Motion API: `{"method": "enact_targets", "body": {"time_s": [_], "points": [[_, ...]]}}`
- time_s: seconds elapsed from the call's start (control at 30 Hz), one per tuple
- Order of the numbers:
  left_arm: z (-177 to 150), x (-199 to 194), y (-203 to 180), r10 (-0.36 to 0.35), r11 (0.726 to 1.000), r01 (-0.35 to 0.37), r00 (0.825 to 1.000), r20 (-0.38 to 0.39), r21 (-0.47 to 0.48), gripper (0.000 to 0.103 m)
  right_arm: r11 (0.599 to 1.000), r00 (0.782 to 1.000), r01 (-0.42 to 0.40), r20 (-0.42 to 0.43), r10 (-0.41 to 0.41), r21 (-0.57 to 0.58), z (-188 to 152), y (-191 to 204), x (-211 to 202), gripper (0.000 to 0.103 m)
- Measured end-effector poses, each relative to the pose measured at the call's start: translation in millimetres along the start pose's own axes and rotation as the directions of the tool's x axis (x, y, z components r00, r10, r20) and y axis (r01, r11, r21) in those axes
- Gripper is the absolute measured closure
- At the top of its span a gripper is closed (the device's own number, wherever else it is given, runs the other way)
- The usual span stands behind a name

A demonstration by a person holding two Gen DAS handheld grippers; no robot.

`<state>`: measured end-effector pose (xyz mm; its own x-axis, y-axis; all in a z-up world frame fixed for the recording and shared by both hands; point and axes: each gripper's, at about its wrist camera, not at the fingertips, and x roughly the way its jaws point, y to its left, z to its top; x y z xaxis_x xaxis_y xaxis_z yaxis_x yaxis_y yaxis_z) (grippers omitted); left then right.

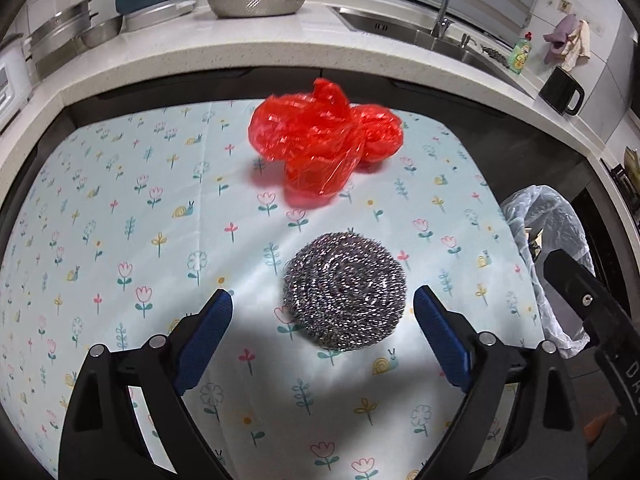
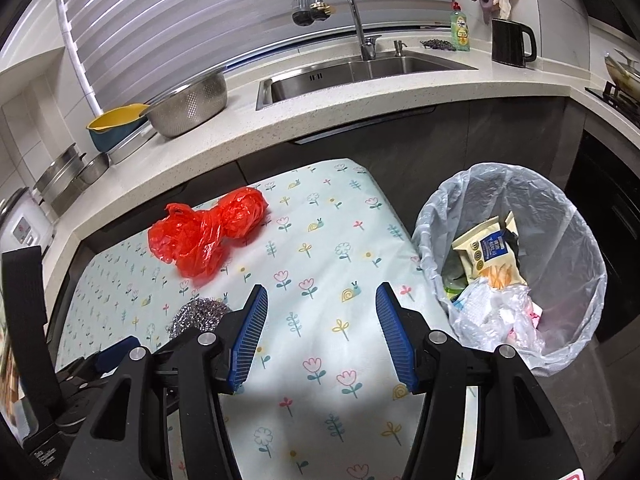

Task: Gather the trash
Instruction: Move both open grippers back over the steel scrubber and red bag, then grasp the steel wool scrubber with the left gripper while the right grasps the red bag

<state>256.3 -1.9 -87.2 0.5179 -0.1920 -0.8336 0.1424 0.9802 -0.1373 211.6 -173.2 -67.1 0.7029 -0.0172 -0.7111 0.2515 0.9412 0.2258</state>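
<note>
A steel wool scrubber [image 1: 344, 290] lies on the flowered tablecloth [image 1: 120, 208], between the open fingers of my left gripper [image 1: 323, 302], slightly right of centre. A crumpled red plastic bag [image 1: 320, 140] lies farther back on the cloth. In the right wrist view the red bag [image 2: 204, 236] sits at the left and the scrubber [image 2: 198, 314] is partly hidden behind my right gripper's left finger. My right gripper [image 2: 322, 300] is open and empty over the cloth [image 2: 320, 240]. A trash bin with a clear liner [image 2: 560, 216] stands right of the table, holding wrappers [image 2: 488, 256].
A kitchen counter [image 2: 360, 100] with a sink [image 2: 340, 76] and faucet runs behind the table. A steel colander [image 2: 188, 108], yellow bowl [image 2: 116, 120], black mug [image 2: 512, 42] and soap bottle [image 2: 460, 28] stand on it. The bin liner [image 1: 548, 232] shows at the right in the left wrist view.
</note>
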Motion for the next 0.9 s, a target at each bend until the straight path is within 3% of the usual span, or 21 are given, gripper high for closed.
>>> {"method": "enact_targets", "body": {"time_s": [0.5, 0.57, 0.6, 0.9], "points": [[-1, 33, -6, -0.022, 1.000, 0.022, 0.998, -0.052, 0.003, 0.016, 1.000, 0.999, -0.008, -0.036, 0.008, -0.002, -2, 3, 28, 0.048], [-1, 35, -5, -0.041, 0.999, 0.041, 0.998, -0.055, 0.003, 0.022, 1.000, 0.999, -0.009, -0.039, 0.009, -0.006, -2, 5, 30, 0.048], [-1, 35, -5, -0.058, 0.998, 0.058, 0.996, -0.064, 0.005, 0.033, 1.000, 0.999, -0.010, -0.041, 0.009, -0.008, -2, 6, 31, 0.048], [-1, 12, 26, -0.052, 0.997, 0.050, 0.998, -0.035, -0.055, 0.038, 0.999, 0.999, -0.038, -0.040, 0.037, -0.039, 3, 32, 35, 0.048]]}}
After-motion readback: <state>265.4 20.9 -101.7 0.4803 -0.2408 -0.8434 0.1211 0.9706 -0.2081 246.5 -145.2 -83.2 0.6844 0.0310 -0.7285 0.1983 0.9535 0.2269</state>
